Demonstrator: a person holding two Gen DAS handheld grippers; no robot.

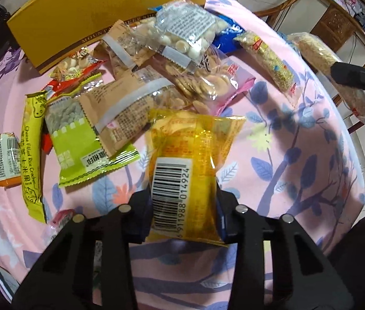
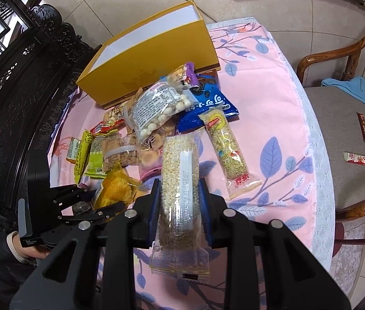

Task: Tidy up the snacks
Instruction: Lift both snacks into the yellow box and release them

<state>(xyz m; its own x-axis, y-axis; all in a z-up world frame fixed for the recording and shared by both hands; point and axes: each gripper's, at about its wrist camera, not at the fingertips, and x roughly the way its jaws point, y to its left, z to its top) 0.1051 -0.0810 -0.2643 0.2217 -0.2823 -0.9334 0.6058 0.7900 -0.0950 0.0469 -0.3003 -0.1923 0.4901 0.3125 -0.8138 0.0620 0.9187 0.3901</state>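
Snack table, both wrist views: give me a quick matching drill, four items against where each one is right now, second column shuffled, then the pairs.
Items:
1. yellow packet
2. grain bar
3. yellow box
4. red-and-white wrapper

Places:
A. on the chair seat
B. in the right gripper
C. at the table's far edge, behind the snack pile
D. in the left gripper

Pairs: 1-D, 2-B, 3-C, 4-A
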